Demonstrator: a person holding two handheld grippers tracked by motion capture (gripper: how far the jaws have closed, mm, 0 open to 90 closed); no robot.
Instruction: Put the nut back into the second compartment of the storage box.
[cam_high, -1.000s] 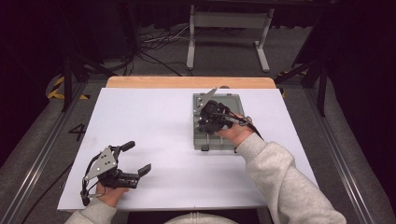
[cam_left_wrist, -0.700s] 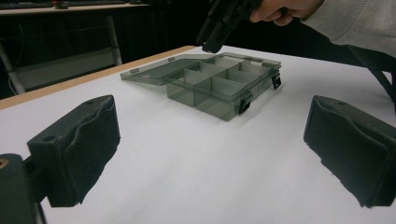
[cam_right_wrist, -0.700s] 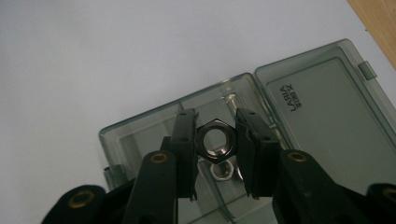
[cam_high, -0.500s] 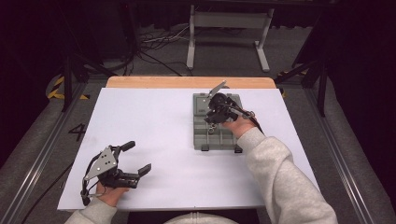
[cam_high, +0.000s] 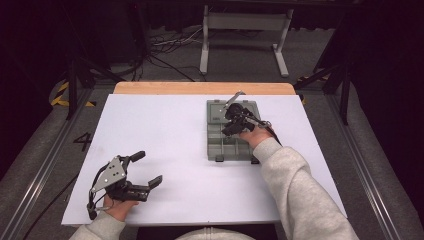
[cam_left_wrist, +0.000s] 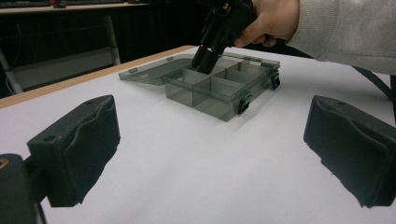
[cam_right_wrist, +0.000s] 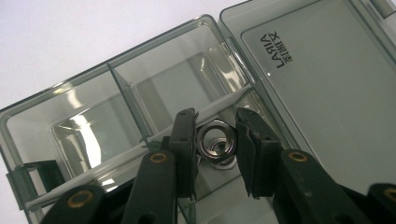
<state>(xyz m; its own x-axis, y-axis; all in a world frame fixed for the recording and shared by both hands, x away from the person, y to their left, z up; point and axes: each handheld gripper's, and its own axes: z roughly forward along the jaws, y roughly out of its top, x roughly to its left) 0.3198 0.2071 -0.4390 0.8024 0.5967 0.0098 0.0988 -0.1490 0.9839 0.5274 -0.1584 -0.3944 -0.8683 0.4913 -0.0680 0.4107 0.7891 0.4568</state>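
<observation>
Smoky grey plastic makes up the compartment box (cam_high: 231, 137), which lies open on the white table (cam_high: 165, 135) with its lid (cam_right_wrist: 327, 79) folded flat beyond it. That box serves as the landmark here. Inside its far compartment next to the lid hinge sit steel nuts (cam_right_wrist: 215, 142), a small stacked cluster as far as the right gripper view lets one tell. The right gripper (cam_right_wrist: 215, 149) is dipped into that same compartment, its jaws a little apart with one on each side of the top nut, close to its flats but not visibly pressing on them. The other compartments of the box look empty.

The left gripper (cam_high: 142, 172) rests well away from the box, toward the near corner of the table on the person's left, jaws spread wide with nothing between them.

The step in hand looks like picking a nut out of the box. The next move likely calls for closing squarely on two opposite flats, then lifting straight up so the nut clears the divider wall without dragging the pieces beneath it.
</observation>
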